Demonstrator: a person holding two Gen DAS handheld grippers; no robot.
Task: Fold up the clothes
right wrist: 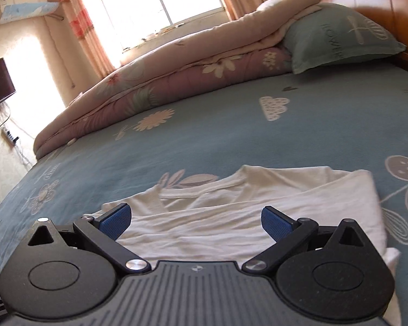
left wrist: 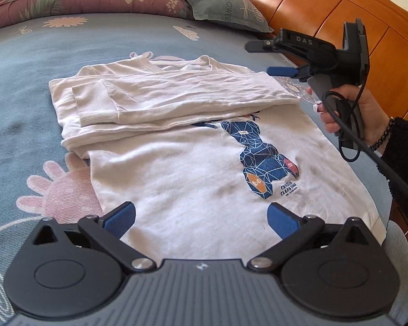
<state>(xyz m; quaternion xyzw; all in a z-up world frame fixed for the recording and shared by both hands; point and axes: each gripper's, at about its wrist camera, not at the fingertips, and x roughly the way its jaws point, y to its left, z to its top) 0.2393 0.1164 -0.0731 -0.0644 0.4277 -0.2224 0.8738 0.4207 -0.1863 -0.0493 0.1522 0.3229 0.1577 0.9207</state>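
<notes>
A white long-sleeved shirt (left wrist: 176, 163) with a blue geometric bear print (left wrist: 263, 163) lies on the blue bed sheet (left wrist: 27, 68). Its sleeves (left wrist: 163, 100) and upper part are folded across the chest. My left gripper (left wrist: 201, 220) hovers open over the shirt's lower hem with nothing between its fingers. A hand holds the right gripper (left wrist: 266, 57) above the shirt's far right corner, open. In the right wrist view the right gripper (right wrist: 195, 221) is open just above the folded sleeves and collar (right wrist: 231, 198), holding nothing.
A folded floral quilt (left wrist: 81, 2) and a teal pillow (left wrist: 225, 8) lie at the head of the bed. An orange wooden headboard (left wrist: 340, 13) runs along the right. The right wrist view shows a window with curtains (right wrist: 160, 0) and a power strip on the left wall.
</notes>
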